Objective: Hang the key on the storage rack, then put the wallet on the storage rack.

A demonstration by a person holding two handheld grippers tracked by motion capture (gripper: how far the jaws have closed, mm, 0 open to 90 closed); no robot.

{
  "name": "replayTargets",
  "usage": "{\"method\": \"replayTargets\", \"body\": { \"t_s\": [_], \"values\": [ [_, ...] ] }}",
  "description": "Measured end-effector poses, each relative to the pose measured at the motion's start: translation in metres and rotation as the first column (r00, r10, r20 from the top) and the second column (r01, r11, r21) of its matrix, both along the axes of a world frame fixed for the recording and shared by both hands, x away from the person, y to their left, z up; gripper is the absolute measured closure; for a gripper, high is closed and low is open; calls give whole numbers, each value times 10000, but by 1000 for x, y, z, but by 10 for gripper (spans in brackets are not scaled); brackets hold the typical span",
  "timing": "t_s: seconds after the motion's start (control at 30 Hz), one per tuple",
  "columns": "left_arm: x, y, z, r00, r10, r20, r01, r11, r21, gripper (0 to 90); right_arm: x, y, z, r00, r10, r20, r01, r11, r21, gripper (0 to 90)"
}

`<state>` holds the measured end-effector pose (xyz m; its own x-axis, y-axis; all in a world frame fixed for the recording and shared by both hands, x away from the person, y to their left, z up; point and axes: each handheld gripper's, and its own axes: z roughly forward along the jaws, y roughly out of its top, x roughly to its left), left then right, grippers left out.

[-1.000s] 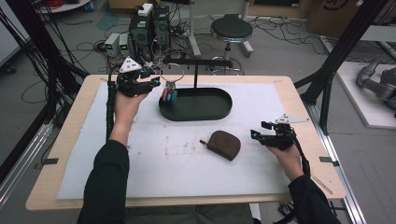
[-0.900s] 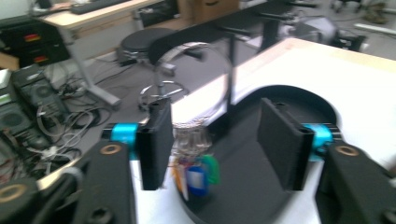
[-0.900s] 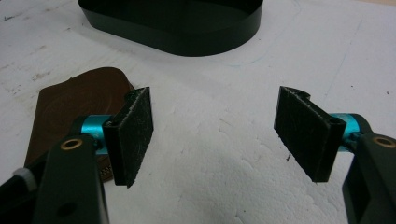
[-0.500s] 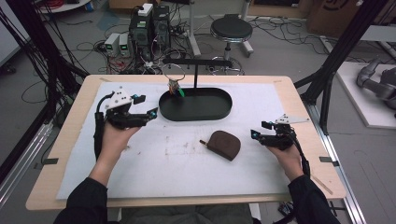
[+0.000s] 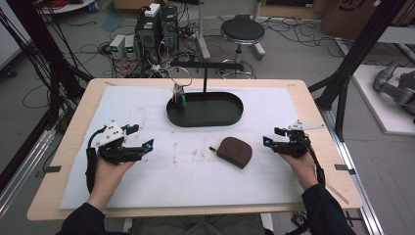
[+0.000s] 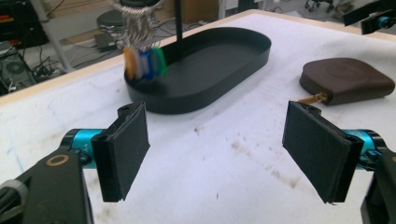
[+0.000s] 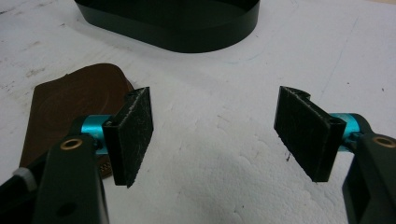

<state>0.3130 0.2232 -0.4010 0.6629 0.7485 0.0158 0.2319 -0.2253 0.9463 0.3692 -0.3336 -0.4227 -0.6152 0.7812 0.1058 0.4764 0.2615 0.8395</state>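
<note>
Counter (image 5: 73,122): pale wood edge, covered by a white sheet (image 5: 147,112), matt, slightly pebbled, with faint brown scuffs near the middle.

Black oval tray (image 5: 230,117): smooth, low straight wall, rounded ends. A thin black post rises from it with a crossbar on top (image 5: 205,64). A bunch of keys (image 5: 179,93) hangs from a wire ring at the crossbar's left end; orange, blue and green plastic heads (image 6: 144,63) dangle at the tray's left end, over its inside.

Brown pouch (image 5: 235,152): leather-like, rounded flat shape, embossed circle on its face, small brass-coloured pull (image 6: 312,98) sticking out towards the left.

Left tool (image 5: 139,147): black frame, teal pins, flat black pads with a rough foam-like face (image 6: 128,149). Jaws have just been opening and stand wide, nothing between them, touching nothing. It sits over the sheet near the counter's left front, pointing right, well apart from the keys and tray, which lie ahead and farther back.

Right tool (image 5: 270,139): same build, pads dusty and scuffed (image 7: 135,135). Jaws wide apart, empty. The pouch lies just beside its left jaw, apart from the pad; the tray is farther ahead.
</note>
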Motion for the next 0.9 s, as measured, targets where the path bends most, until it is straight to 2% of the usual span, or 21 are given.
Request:
{"method": "replayTargets", "body": {
  "t_s": [0.13,0.33,0.57,0.83,0.9],
  "values": [
    [1,3,-7,9996,196,-183,-199,9996,-179,226,-2,0,1,10000,77,37,-77,10000,0,290],
    [2,-2,-7,9994,259,238,-258,9997,-42,226,-7,1,5,9998,143,103,-144,9999,92,291],
    [3,-2,-9,9987,404,316,-405,9992,5,226,-11,6,5,9995,295,64,-296,9995,140,290],
    [3,0,-10,9985,473,260,-474,9989,51,226,-11,26,2,9947,996,-251,-994,9950,60,291],
    [3,-1,-11,9989,404,220,-405,9992,60,226,-10,32,0,9925,1160,-384,-1162,9932,-24,323]
  ]
}}
